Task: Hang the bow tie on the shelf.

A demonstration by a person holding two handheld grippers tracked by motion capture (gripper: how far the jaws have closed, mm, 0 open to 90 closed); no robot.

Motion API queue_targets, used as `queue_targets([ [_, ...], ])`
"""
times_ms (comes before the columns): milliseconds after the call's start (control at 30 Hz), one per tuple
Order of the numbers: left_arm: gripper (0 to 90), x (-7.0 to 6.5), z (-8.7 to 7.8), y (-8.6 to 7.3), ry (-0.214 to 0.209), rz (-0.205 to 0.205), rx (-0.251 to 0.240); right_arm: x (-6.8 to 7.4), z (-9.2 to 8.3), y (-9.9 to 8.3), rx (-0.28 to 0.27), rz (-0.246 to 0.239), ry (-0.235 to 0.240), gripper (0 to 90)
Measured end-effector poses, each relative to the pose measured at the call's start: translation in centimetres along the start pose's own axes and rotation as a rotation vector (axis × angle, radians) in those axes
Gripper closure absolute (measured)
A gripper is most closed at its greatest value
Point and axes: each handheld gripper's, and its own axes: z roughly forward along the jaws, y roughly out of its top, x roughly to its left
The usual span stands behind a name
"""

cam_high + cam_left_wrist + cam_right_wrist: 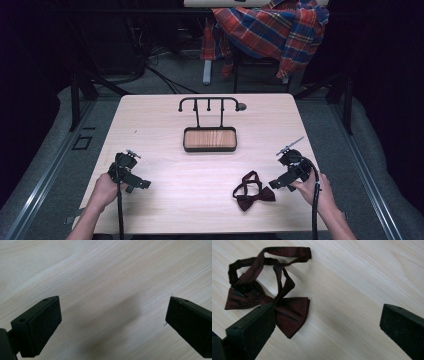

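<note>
A recording lab or studio.
Behind the pale wooden desk [165,200]: black-draped walls, tangled cables [150,60] on grey floor, metal stands, a chair bearing a plaid shirt [275,27].

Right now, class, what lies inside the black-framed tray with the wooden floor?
The black-framed wooden tray holds nothing on its visible wood-grain floor. Two black posts rise at its back edge to a hook rail. The near wall hides a thin strip of floor.

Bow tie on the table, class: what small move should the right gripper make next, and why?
Probably a short shift toward the bow tie, bringing its knot between the jaws. The right gripper stands open over bare table, with the tie lying flat, untouched, off to one side, partly behind one jaw.
</note>
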Motion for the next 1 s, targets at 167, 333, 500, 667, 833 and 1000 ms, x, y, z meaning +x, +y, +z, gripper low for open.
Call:
queue_targets([
  [167,0.4,0.1,0.2,-0.1,-0.005,-0.013,0.003,0.6,0.3,0.4,-0.042,0.003,0.013,0.0],
  [333,0.4,0.4,0.3,-0.2,-0.006,-0.021,0.006,0.9,0.1,0.9,-0.061,-0.021,0.011,0.0],
  [500,0.4,0.2,0.0,-0.4,-0.008,-0.019,-0.003,1.4,0.3,1.3,-0.068,-0.025,0.032,0.0],
  [667,0.4,0.3,-0.1,-0.6,-0.004,-0.025,-0.005,2.6,0.6,1.5,-0.076,-0.04,0.054,0.6],
  [833,0.3,0.0,-0.2,-0.5,-0.009,-0.015,-0.01,3.5,1.3,2.0,-0.046,-0.082,0.064,2.0],
  [1000,0.3,0.0,0.0,-0.3,-0.012,-0.013,-0.003,4.4,2.1,2.5,-0.057,-0.074,0.062,5.2],
])
